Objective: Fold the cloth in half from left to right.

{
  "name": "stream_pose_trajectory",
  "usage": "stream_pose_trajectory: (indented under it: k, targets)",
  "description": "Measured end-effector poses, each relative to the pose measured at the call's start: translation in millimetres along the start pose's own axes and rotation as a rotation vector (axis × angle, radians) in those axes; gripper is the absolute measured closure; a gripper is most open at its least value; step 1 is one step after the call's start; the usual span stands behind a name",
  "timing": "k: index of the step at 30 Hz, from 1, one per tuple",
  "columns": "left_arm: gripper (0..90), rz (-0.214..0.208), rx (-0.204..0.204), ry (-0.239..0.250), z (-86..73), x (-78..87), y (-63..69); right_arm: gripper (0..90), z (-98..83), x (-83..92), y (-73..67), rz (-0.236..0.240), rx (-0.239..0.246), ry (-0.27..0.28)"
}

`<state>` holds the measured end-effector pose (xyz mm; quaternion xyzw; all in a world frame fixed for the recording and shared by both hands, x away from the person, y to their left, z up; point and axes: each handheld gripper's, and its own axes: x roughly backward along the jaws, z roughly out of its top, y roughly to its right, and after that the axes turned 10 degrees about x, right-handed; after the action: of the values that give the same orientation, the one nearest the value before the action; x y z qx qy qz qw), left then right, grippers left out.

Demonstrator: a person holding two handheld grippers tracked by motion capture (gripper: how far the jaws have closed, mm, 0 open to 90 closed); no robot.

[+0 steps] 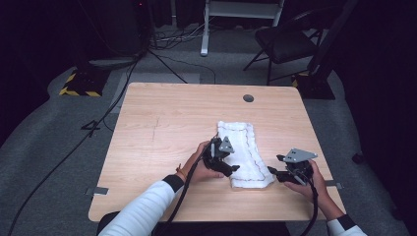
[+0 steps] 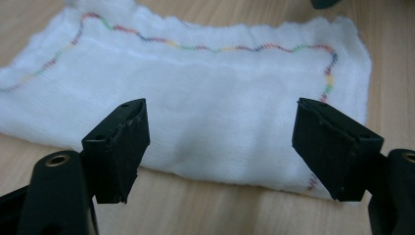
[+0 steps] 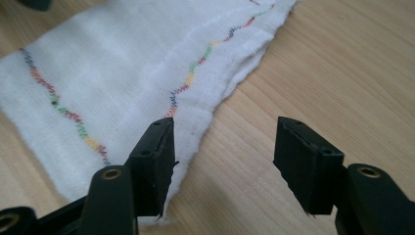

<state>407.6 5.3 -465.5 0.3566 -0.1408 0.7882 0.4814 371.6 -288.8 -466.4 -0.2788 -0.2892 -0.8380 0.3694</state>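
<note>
the white cloth [image 1: 244, 153] lies folded into a long strip on the wooden table [image 1: 162, 123], its layers stacked with the coloured zigzag stitching [image 2: 205, 47] showing along the edges, so i judge at least one fold is done; what may be left is another fold to shorten the strip, or some tidying where the near edge looks a little uneven. my left gripper [image 1: 231, 167] sits just at the cloth's side, its jaws standing wide apart with nothing pinched, the strip spread just ahead of them and beyond. my right gripper [image 1: 276, 167] is on the other side of the cloth, also released; one jaw hovers over the cloth's frayed corner [image 3: 195, 127] while the other is over bare wood, and the pads do not press on the fabric. both my hands are low over the near part of the table, forearms coming in from my side, each gripper pointing inward toward the cloth between them, my left hand [image 1: 199, 162] curled around the handle, my right hand [image 1: 312, 182] likewise.
</note>
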Motion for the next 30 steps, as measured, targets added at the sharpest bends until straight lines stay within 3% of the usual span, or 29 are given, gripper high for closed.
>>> stream_pose_trajectory:
  k: [1,4,8,14,19,24,30]
  targets:
    - [22.0,-0.006,0.000,-0.034,-3.9,-2.3,4.5,40.0,-1.0,-3.2,2.6,0.010,-0.008,-0.006]
    - [22.2,-0.011,-0.015,-0.050,-7.8,-5.0,6.2,37.8,-3.2,-9.7,6.4,0.021,-0.015,-0.035]
    - [24.3,0.005,-0.041,-0.114,-16.0,-14.1,8.3,37.2,-9.2,-15.1,6.8,0.052,-0.020,-0.049]
    - [24.4,0.003,-0.008,-0.124,-21.1,-14.2,6.6,37.5,-12.8,-18.2,2.9,0.076,-0.007,-0.067]
    - [24.4,0.004,-0.009,-0.126,-24.8,-10.5,6.0,37.8,-12.8,-19.0,0.0,0.086,-0.010,-0.060]
    - [24.3,0.004,0.002,-0.121,-32.3,-3.8,4.8,38.7,-10.7,-18.9,-9.4,0.110,-0.007,-0.046]
    - [24.3,-0.019,0.043,-0.126,-48.7,11.5,-2.0,38.6,-3.9,-19.6,-24.6,0.145,0.026,-0.037]
